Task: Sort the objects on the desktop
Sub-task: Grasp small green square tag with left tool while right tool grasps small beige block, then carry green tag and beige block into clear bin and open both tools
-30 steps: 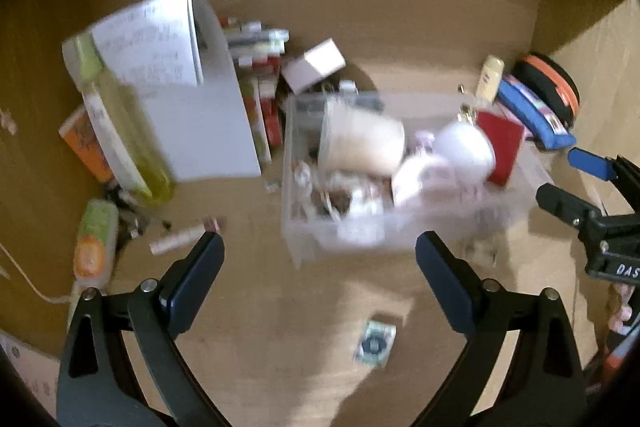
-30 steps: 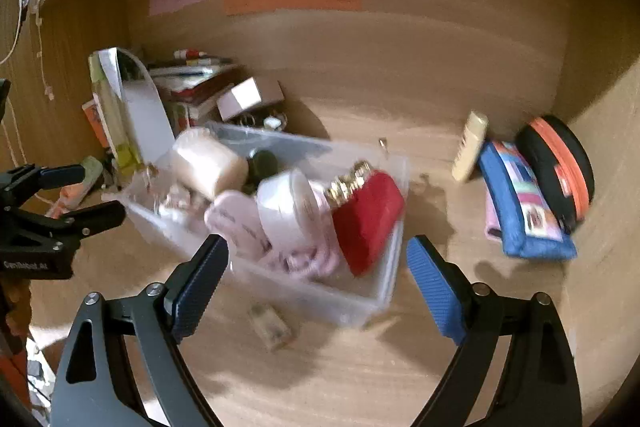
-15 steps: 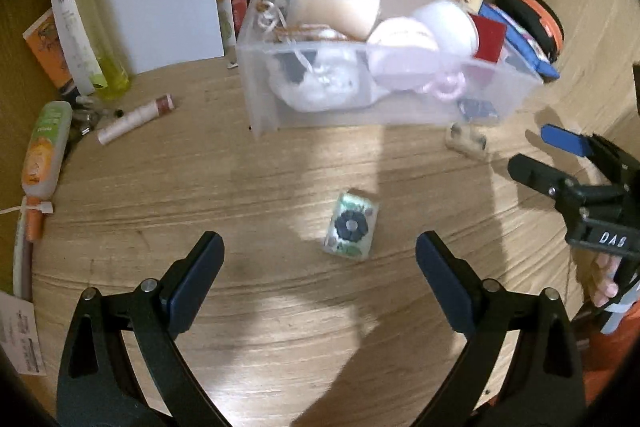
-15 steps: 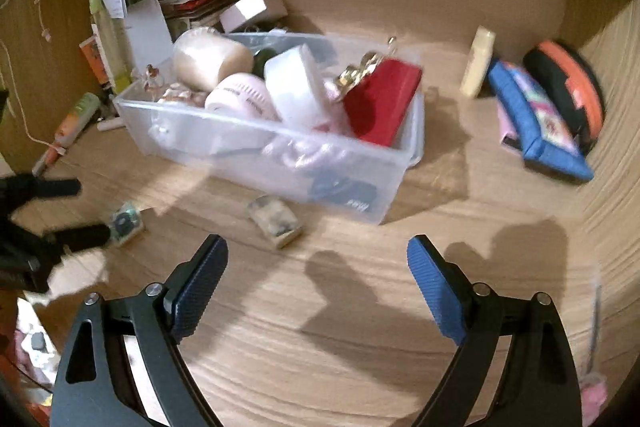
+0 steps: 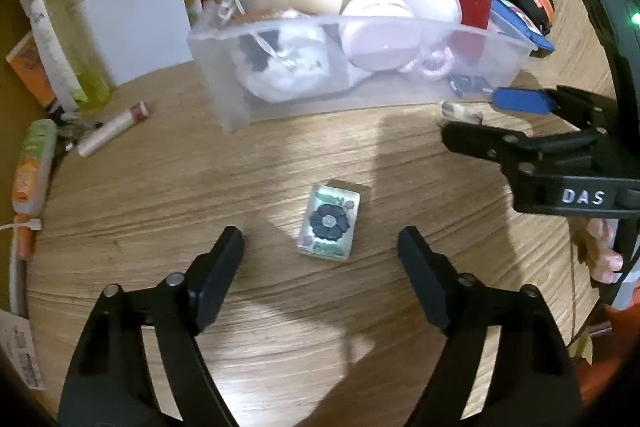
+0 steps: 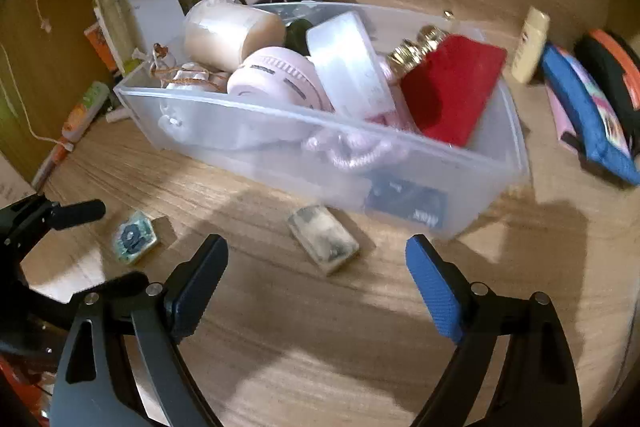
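Note:
A small green tile with a dark flower [image 5: 329,222] lies flat on the wooden desk, just ahead of my open, empty left gripper [image 5: 320,247]; it also shows in the right wrist view [image 6: 134,236]. A second small pale tile [image 6: 323,239] lies in front of the clear plastic bin [image 6: 280,139], just ahead of my open, empty right gripper [image 6: 316,263]. The bin [image 5: 400,83] holds a beige cup [image 6: 230,33], a pink round case [image 6: 276,79], a red box [image 6: 452,91] and other items. The right gripper shows at the right of the left wrist view [image 5: 480,119].
At the left stand a yellow-green bottle [image 5: 60,39], a white folder [image 5: 132,15], an orange-green tube [image 5: 34,163] and a lip-balm stick [image 5: 114,129]. At the right lie a blue pouch [image 6: 588,111], a black-orange case [image 6: 612,67] and a cream tube [image 6: 530,45].
Both grippers have dropped lower and closer to the desk. The flower tile now lies nearer the left gripper's fingers, and the pale tile nearer the right gripper's. Both stay open.

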A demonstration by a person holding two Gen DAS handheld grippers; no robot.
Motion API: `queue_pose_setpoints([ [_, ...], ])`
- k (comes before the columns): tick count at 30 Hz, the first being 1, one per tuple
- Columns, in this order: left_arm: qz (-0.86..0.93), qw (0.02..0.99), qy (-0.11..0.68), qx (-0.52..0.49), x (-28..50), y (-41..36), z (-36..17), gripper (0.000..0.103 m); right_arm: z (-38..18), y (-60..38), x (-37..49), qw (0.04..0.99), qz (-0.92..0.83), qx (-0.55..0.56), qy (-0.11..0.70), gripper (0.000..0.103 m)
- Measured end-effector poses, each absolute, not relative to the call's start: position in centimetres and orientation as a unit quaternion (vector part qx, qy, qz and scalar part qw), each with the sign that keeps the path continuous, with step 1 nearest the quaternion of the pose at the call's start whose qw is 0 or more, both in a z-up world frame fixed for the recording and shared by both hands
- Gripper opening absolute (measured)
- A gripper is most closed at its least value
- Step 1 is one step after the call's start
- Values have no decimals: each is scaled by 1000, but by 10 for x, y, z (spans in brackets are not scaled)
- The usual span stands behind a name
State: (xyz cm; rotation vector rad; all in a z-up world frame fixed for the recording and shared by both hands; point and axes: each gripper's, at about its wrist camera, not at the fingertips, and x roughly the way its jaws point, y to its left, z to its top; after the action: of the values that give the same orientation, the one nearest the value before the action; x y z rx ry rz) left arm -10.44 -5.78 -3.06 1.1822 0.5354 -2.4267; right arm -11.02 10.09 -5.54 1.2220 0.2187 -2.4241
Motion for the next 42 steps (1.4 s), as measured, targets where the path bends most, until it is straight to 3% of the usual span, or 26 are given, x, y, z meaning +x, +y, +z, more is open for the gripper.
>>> queue_pose_setpoints([
  [1,-867,199,186,418,-105,-58,-30,77,-56,98,-112,209,-869,441,86,81],
  [3,-868,198,187,414,-107,-58,-29,71,-59,94,-116,214,-862,450,92,65],
  [6,-871,198,198,404,-105,-62,-28,63,-62,90,-118,217,-857,457,99,57],
  [10,-873,194,205,397,-104,-65,-27,46,-62,85,-116,218,-857,454,110,48],
  [12,-875,189,210,393,-103,-67,-26,41,-62,83,-113,220,-859,447,120,30],
  [14,-876,187,218,388,-102,-69,-26,26,-62,83,-110,227,-857,446,119,27],
  [15,-876,186,221,387,-100,-69,-26,24,-62,84,-109,229,-858,445,119,26],
  [42,-911,205,207,292,-114,-87,54,24,14,142,-92,259,-900,350,31,23],
])
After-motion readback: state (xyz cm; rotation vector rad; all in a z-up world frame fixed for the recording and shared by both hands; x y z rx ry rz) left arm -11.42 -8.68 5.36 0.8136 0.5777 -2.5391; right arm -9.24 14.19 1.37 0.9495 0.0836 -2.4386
